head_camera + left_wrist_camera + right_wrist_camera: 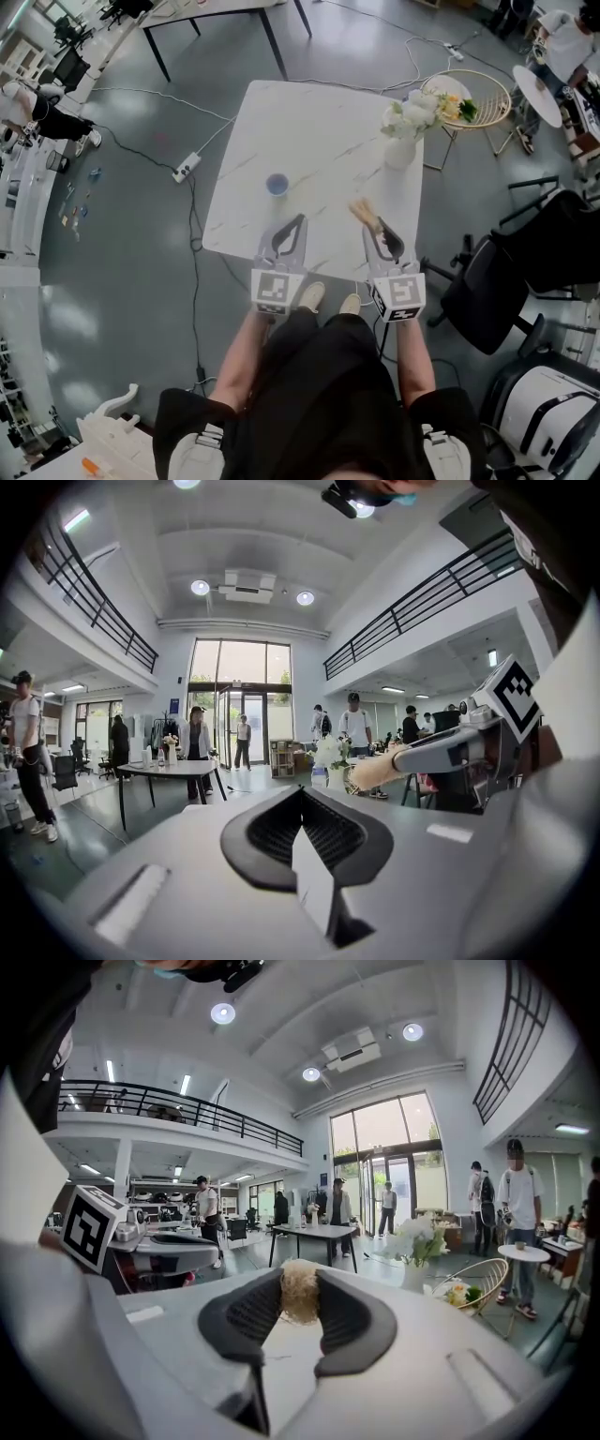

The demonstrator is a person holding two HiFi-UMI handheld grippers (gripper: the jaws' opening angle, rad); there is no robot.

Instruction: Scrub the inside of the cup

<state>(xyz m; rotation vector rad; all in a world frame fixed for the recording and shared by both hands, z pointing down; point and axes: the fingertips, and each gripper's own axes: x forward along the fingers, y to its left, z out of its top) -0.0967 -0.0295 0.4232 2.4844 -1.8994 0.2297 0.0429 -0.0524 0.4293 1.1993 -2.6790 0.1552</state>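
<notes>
A small blue cup (277, 184) stands upright on the white marble table (319, 122), left of centre. My left gripper (299, 221) hovers over the table's near edge, just short of the cup and to its right. Its jaws are shut (302, 795) with nothing between them. My right gripper (376, 226) is level with it further right, shut on a straw-coloured fibrous scrubber (362, 213). The scrubber's tuft (300, 1290) pokes up between the dark pads. From the left gripper view the scrubber (375, 772) sticks out of the right gripper towards the left.
A white vase of pale flowers (405, 131) stands at the table's far right corner. A round wire side table (469, 98) is beyond it, and a black office chair (492, 291) sits right of the table. A cable and power strip (186, 168) lie on the floor at left. Several people stand in the background.
</notes>
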